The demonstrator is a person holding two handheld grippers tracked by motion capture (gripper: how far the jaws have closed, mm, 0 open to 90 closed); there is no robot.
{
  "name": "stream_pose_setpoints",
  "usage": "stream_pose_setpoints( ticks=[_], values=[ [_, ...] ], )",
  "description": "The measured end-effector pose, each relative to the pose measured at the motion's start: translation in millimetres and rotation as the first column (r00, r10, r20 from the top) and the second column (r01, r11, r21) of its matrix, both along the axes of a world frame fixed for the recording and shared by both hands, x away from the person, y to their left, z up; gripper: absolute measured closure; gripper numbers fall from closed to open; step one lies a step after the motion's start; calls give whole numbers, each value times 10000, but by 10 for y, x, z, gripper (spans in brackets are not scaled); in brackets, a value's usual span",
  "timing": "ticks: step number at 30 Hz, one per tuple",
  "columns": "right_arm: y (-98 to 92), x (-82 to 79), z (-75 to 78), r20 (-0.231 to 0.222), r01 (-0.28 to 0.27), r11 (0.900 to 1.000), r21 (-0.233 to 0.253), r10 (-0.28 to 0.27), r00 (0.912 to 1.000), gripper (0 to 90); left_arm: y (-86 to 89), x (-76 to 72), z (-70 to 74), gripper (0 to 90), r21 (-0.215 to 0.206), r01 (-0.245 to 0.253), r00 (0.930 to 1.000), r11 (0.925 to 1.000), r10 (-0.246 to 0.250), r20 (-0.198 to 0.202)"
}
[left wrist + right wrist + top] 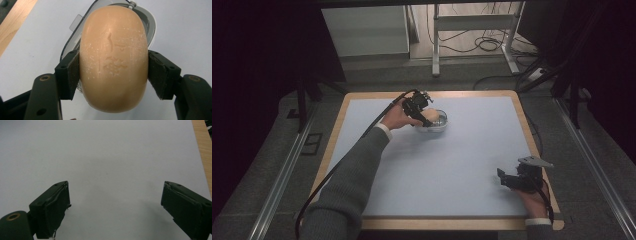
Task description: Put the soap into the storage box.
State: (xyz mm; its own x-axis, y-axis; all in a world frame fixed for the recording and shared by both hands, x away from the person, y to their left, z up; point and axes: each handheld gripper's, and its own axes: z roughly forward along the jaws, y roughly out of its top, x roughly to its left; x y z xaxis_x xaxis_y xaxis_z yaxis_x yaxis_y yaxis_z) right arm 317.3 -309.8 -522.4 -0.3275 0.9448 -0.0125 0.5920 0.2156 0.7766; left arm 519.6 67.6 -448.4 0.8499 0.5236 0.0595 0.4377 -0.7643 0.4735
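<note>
The pale counter (452,165) spans the frame's middle. In its upper middle sits a clear dish (438,121). Over it, the left gripper (113,72) clamps a tan soap bar (113,57). At lower right, the right gripper (115,205) rests with jaws wide apart.

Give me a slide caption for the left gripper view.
Left tongs clamp a tan oval soap bar above a clear dish on the pale blue mat.

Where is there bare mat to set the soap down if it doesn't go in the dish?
Bare mat runs from the clear dish to the right tool, and along the left edge beyond the sleeve. It is crowded only at the dish, where the left tool grips the soap.
</note>
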Motion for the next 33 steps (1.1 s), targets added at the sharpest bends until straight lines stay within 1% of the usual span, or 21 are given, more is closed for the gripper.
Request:
stream_pose_setpoints(
  ticks=[2, 5, 12, 13, 15, 17, 19, 21, 22, 24, 28, 31, 33],
  values=[
    [0, 0, -1, -13, 1, 10000, 4, -1, 10000, 81, -5, 6, -12, 329, -52, -12, 10000, 10000, 12, 38],
    [-2, -1, -1, -4, -4, 10000, -7, 4, 10000, 81, -9, 20, -16, 328, -73, -6, 10000, 10000, 6, -14],
    [-10, 2, -7, -11, 45, 10000, -23, -45, 10000, 81, -62, 46, -61, 326, 26, 70, 10000, 10000, -70, 8],
    [-11, 2, -7, -9, 49, 10000, -24, -49, 10000, 81, -68, 46, -67, 325, -15, 88, 10000, 10000, -88, -17],
    [-17, 2, -5, -14, 44, 10000, -16, -44, 10000, 81, -70, 39, -61, 318, -157, 89, 10000, 9998, -88, 19],
    [-22, 2, -8, -9, 47, 10000, -16, -47, 10000, 81, -56, 27, -7, 295, -557, 47, 10000, 9984, -45, 53],
    [-23, 2, -11, -31, 50, 10000, 1, -50, 10000, 81, -38, 13, 46, 274, -725, 38, 10000, 9974, -33, 65],
    [-19, 2, -10, -37, 23, 10000, -30, -23, 10000, 81, -16, -8, 88, 261, -784, 35, 9998, 9969, -22, 172],
    [-17, 3, -10, -17, 26, 10000, -38, -26, 10000, 81, 3, -22, 111, 255, -912, 8, 9998, 9958, 9, 190],
    [-14, 3, -9, -3, 29, 10000, -45, -29, 10000, 81, 39, -43, 137, 250, -1038, 34, 9998, 9946, -13, 208],
    [-9, 1, -5, -2, 43, 10000, -22, -43, 10000, 81, 121, -102, 152, 245, -1257, -77, 9997, 9920, 106, 227],
    [-6, 1, -6, 1, 33, 10000, -28, -33, 10000, 81, 218, -178, 145, 241, -1551, -292, 9991, 9875, 335, 253],
    [-3, 2, -8, -14, 37, 10000, -5, -37, 10000, 81, 296, -243, 136, 237, -1746, -349, 9988, 9840, 406, 288]
  ],
)
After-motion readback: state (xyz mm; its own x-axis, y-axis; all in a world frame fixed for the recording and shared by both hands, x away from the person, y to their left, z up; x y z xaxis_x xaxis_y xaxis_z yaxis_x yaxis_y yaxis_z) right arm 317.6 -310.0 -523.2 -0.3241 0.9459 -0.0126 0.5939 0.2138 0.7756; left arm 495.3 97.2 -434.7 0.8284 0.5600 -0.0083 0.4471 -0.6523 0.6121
